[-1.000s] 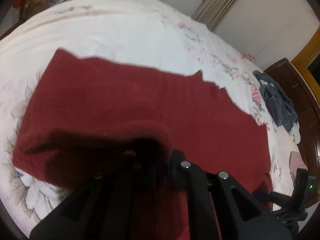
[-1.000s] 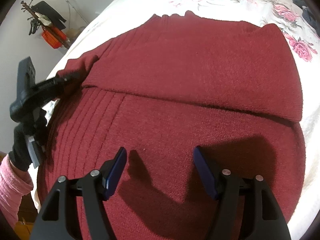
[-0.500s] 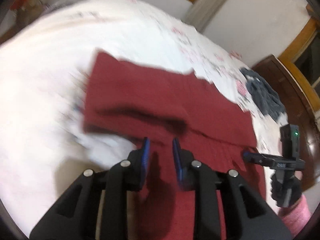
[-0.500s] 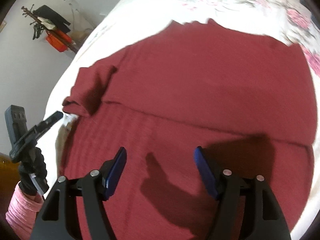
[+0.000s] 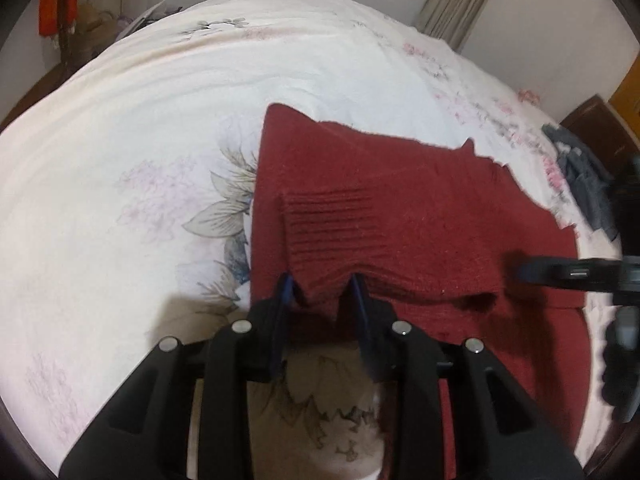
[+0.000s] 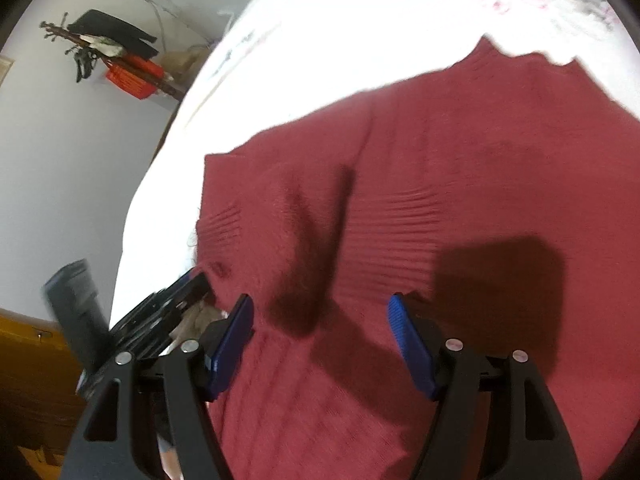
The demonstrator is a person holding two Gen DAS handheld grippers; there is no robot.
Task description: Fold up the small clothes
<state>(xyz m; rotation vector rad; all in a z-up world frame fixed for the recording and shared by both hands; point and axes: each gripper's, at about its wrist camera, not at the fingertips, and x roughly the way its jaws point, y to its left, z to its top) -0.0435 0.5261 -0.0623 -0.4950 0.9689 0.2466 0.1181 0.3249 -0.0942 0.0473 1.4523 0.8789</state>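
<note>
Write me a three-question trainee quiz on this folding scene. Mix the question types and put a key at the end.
1. True or false: the right tool is shut on the red sweater.
2. Multiple choice: what lies between the fingers of the left tool?
A. a ribbed edge of the red sweater
B. the dark grey garment
C. nothing but bare sheet
3. Fill in: the sweater lies on a white bedsheet printed with ____.

Key:
1. False; its blue pads stand wide apart above the sweater.
2. A
3. Flowers
</note>
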